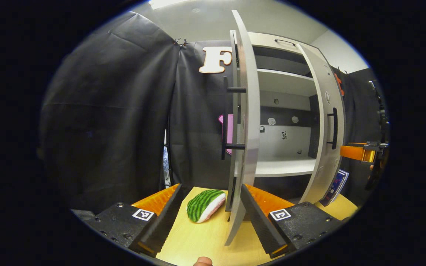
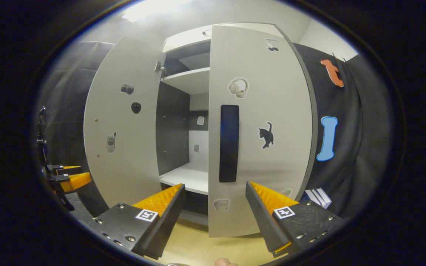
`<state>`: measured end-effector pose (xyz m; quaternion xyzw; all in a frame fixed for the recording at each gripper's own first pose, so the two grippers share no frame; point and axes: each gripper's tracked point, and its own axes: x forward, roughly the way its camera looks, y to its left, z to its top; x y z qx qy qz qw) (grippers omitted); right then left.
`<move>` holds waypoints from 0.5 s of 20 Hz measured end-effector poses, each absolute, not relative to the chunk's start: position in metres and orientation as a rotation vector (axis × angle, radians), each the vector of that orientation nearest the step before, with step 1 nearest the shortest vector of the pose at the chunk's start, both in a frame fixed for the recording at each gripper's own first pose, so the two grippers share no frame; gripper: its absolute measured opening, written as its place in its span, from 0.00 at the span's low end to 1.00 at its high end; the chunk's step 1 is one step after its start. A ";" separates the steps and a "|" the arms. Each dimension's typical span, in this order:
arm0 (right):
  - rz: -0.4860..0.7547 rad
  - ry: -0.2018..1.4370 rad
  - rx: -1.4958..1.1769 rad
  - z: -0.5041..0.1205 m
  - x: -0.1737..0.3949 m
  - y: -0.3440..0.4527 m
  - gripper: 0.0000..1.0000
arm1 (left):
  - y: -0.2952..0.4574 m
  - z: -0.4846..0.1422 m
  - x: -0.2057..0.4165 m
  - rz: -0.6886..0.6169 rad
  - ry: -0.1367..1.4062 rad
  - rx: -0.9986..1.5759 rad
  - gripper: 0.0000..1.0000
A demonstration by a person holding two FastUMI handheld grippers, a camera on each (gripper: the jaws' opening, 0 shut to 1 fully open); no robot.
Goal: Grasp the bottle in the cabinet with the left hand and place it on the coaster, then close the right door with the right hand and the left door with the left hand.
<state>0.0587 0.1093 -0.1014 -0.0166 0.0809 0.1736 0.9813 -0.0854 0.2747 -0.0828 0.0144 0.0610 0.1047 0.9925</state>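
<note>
Your left gripper [image 1: 209, 218] has its fingers spread wide with nothing between them but the wooden table [image 1: 202, 240]; its right finger sits just beside the lower edge of the left door [image 1: 248, 122], though whether it touches the panel you cannot tell; that door stands nearly edge-on to the left gripper view, its dark bar handle [image 1: 227, 118] facing left; on the table to the left of the door's bottom lies a green striped cushion [image 1: 205, 205]; past the door the cabinet [image 1: 283, 111] shows its pale shelves, and the shelf [image 1: 283, 166] at gripper height is bare; the bottle and the coaster cannot be made out; at the far right of that view the right door [image 1: 327, 125] hangs partly open, with the other gripper seen beyond it.

Your right gripper [image 2: 215, 218] is also spread wide and holds nothing; its fingers frame the bottom of the right door [image 2: 261, 129], which faces the camera with a dark handle [image 2: 229, 143] down its middle and small stickers, one a black cat [image 2: 266, 135]; the door looks close, but contact cannot be told; left of it the left door [image 2: 122, 125] swings outward; some books [image 2: 318, 197] stand low at the right.
</note>
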 end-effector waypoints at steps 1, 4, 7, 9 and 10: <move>0.346 0.163 -0.035 -0.103 0.058 0.111 0.98 | 0.276 -0.083 -0.084 0.205 0.124 0.026 0.95; 0.338 0.162 -0.031 -0.105 0.056 0.116 0.98 | 0.276 -0.086 -0.083 0.183 0.128 0.027 0.94; 0.329 0.161 -0.031 -0.106 0.054 0.118 0.98 | 0.274 -0.086 -0.081 0.160 0.130 0.034 0.94; 0.318 0.158 -0.035 -0.106 0.054 0.116 0.98 | 0.274 -0.086 -0.078 0.142 0.129 0.028 0.96; 0.314 0.157 -0.034 -0.105 0.054 0.115 0.98 | 0.273 -0.087 -0.074 0.130 0.131 0.015 0.96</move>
